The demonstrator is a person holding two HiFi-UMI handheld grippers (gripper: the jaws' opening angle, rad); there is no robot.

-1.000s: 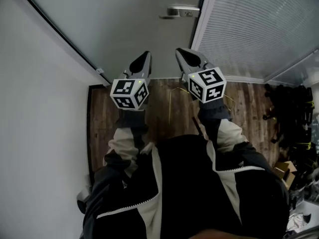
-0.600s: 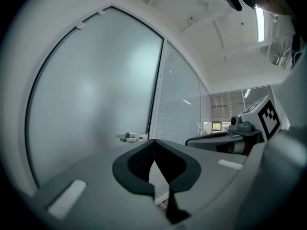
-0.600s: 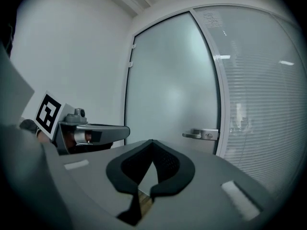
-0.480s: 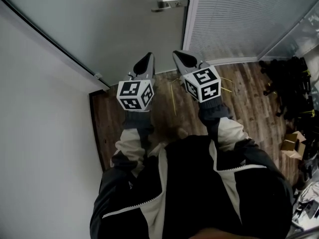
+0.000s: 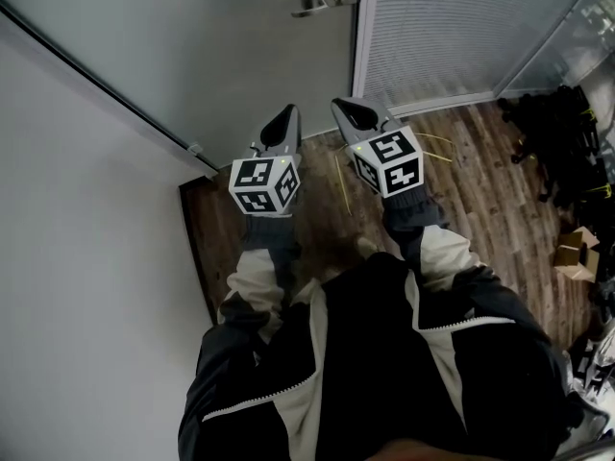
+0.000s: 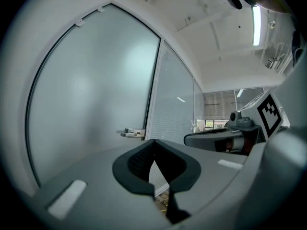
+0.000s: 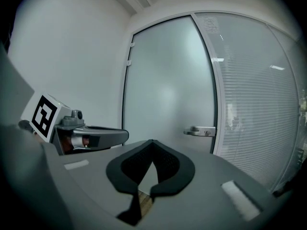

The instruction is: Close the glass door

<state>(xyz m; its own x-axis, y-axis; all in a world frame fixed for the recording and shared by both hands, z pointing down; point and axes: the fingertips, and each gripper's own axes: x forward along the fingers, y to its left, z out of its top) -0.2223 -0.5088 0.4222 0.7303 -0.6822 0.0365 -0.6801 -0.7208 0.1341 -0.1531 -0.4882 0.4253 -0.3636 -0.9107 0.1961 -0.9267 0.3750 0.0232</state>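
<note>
The frosted glass door (image 5: 221,46) fills the upper left of the frame; it looks like a heavy, stiff, breakable pane, best moved gently by the metal handle (image 5: 322,0) at top centre. Below it, the left gripper (image 5: 286,115) and the right gripper (image 5: 348,109) each have their jaws pressed together. Both are empty and short of the door.

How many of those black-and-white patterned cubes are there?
2: one cube sits on the left gripper, the other on the right gripper beside it. None seems hidden.
</note>
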